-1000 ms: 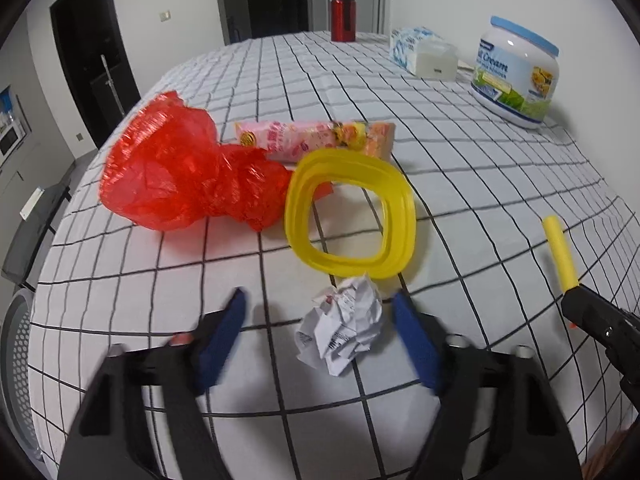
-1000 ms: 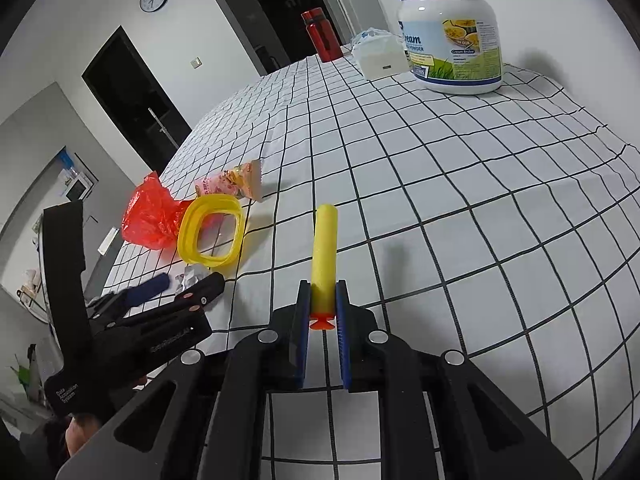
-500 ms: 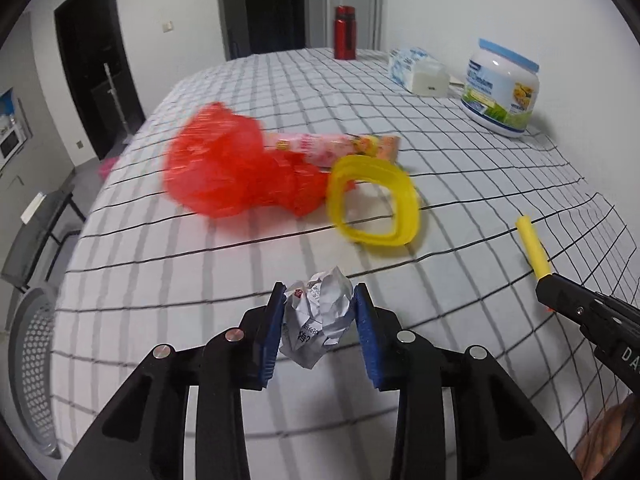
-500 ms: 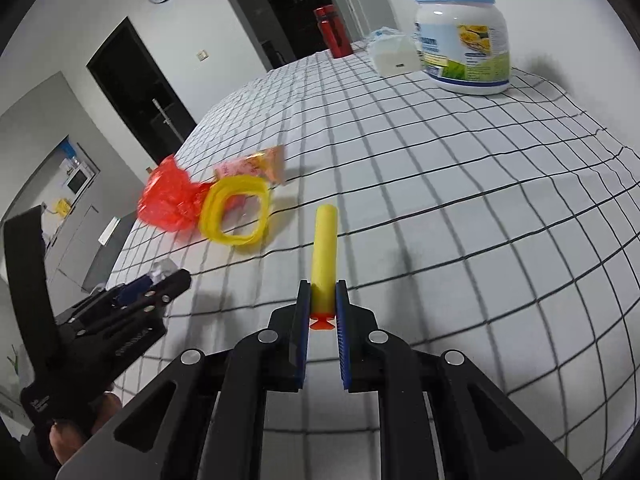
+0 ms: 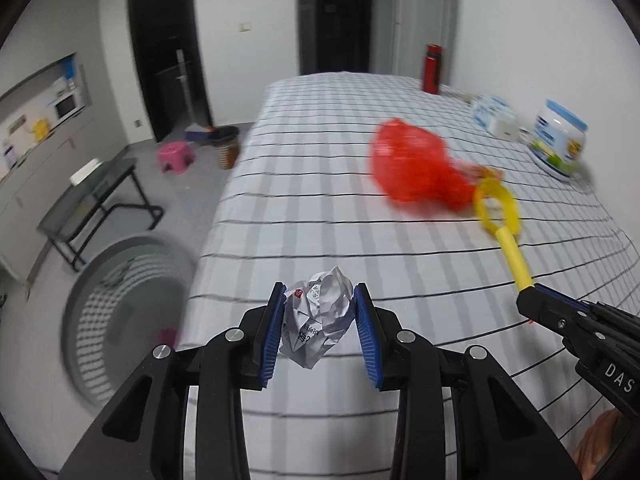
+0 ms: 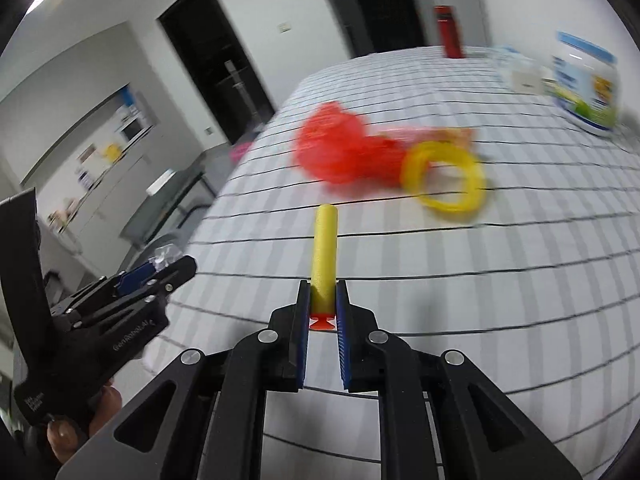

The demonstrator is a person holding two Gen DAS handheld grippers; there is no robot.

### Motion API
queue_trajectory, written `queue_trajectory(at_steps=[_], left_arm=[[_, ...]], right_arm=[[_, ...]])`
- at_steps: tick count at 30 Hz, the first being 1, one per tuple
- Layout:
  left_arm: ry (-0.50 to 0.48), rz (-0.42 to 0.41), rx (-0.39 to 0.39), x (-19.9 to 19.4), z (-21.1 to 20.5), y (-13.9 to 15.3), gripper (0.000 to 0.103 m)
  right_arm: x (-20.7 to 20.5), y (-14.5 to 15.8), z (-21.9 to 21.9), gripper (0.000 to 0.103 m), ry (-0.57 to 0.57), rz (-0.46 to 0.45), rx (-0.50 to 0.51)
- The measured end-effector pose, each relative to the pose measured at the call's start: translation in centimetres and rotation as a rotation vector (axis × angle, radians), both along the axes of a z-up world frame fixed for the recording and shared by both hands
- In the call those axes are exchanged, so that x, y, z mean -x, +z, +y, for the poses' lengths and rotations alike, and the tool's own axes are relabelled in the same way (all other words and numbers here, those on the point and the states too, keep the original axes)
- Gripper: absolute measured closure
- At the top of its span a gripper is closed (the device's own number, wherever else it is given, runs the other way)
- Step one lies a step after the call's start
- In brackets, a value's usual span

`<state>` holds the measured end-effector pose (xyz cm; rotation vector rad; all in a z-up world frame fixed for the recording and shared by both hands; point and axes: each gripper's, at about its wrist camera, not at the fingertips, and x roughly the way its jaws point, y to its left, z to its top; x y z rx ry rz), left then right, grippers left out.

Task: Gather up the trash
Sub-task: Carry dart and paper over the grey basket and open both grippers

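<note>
Crumpled paper (image 5: 318,322) between left tool (image 5: 319,332) pads

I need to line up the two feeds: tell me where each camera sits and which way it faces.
Left wrist: rides the left gripper, looking over crumpled paper toward the table edge and mesh bin; right gripper shows.
Right wrist: rides the right gripper, looking along the yellow foam dart; left gripper and hand show.
Shared: red bag, yellow ring.

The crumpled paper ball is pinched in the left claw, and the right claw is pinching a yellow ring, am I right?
Not quite. The right claw pinches a yellow foam stick, not the ring; the right wrist view shows the yellow ring lying on the checked tablecloth by the red bag. The crumpled paper ball is indeed pinched in the left claw.
</note>
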<state>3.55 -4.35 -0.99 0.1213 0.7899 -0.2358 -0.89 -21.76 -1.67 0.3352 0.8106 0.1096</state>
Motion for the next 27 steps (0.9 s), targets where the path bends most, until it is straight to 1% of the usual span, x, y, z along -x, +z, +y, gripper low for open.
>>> queue_trajectory(at_steps=[3, 6, 7, 16, 23, 27], left_arm=[[0.06, 0.003, -0.001, -0.2, 3.9, 0.0, 0.069], [0.119, 0.004, 0.013, -0.4, 7.8, -0.1, 0.069], [0.142, 0.003, 0.016, -0.5, 9.2, -0.1, 0.069], [0.289, 0.012, 0.018, -1.8, 18.6, -1.2, 0.069], [0.348, 0.031, 0.017, -3.6, 23.4, -2.3, 0.069], [0.35, 0.055, 0.025, -4.6, 24.4, -3.2, 0.068]], right_arm=[[-1.6, 0.2, 4.5, 0.091, 0.085, 0.005, 0.017], [-2.7, 0.3, 8.0, 0.091, 0.149, 0.008, 0.025], [-3.4, 0.3, 9.8, 0.091, 0.182, 0.011, 0.03], [-7.4, 0.0, 19.9, 0.091, 0.373, 0.035, 0.048], [-10.0, -1.0, 24.8, 0.091, 0.455, 0.061, 0.063], [-11.5, -1.9, 26.3, 0.091, 0.474, 0.089, 0.071]])
